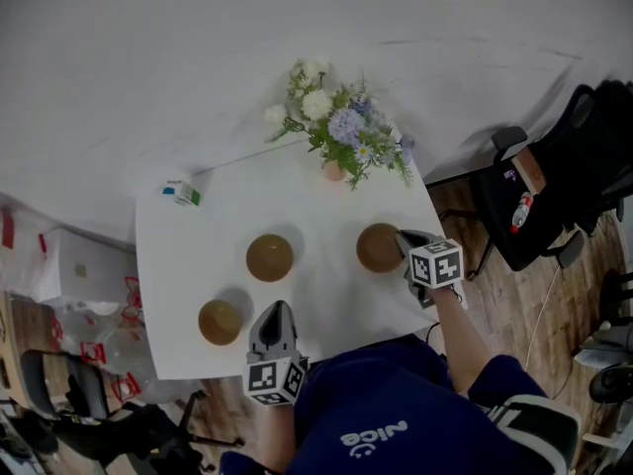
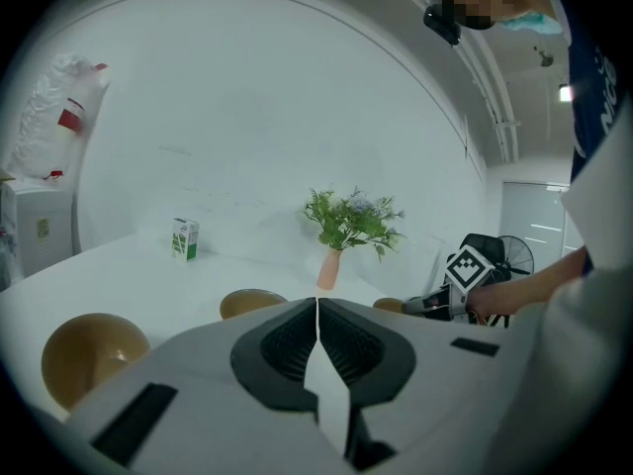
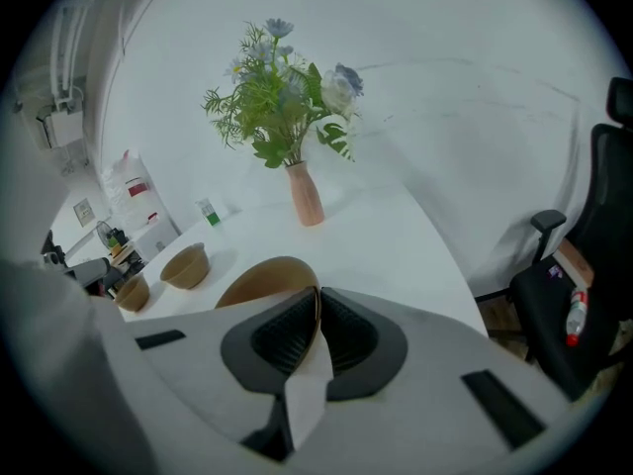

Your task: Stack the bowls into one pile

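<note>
Three brown bowls stand apart on the white table (image 1: 326,206): a left bowl (image 1: 220,322), a middle bowl (image 1: 269,257) and a right bowl (image 1: 378,246). My right gripper (image 1: 404,240) is at the right bowl's near-right rim. In the right gripper view the right gripper (image 3: 318,293) is shut on the right bowl's (image 3: 267,280) thin rim. My left gripper (image 1: 277,310) hovers at the table's near edge between the left and middle bowls. In its own view the left gripper (image 2: 316,303) is shut with nothing between the jaws, and the left bowl (image 2: 89,354) lies off to its left.
A pink vase of flowers (image 1: 341,127) stands at the table's far side, and a small green-and-white carton (image 1: 182,194) sits at the far left corner. A black office chair (image 1: 554,206) is to the right of the table. Boxes and bags are on the floor at left.
</note>
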{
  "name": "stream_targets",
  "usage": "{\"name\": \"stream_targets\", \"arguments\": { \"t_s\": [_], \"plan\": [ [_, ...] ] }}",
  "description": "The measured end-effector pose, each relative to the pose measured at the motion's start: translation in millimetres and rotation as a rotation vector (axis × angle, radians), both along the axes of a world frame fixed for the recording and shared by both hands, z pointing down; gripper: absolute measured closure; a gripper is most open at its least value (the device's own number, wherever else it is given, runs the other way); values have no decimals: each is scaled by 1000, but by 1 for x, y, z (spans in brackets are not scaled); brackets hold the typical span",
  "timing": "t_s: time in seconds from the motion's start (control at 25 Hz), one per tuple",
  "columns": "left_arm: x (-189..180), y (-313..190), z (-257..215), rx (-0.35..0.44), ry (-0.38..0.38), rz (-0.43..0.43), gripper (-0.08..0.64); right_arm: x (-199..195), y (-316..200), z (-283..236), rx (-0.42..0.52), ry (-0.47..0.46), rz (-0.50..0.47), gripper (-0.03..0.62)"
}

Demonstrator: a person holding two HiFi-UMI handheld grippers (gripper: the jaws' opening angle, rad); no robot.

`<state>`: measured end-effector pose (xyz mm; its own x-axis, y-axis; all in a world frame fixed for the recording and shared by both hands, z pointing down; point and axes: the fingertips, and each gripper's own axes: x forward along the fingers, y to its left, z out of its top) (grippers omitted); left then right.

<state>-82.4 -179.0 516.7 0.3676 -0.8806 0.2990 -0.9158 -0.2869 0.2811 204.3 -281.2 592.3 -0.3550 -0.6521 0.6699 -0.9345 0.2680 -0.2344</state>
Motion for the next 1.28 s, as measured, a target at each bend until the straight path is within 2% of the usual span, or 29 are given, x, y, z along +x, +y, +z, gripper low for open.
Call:
{"name": "stream_targets", "arguments": {
  "t_s": [0.32,0.56,1.28],
  "plan": [
    [-24,11,3,-8,27,-87,535,-35,-4,-43,94,-46,-76,555],
    [-46,23,5,-15,30,-139,535,-79,-8,-66,147,-74,-152,555],
    [-103,62,13,-23,19,-265,535,-202,-5,-61,136,-119,-325,555]
  ]
}}
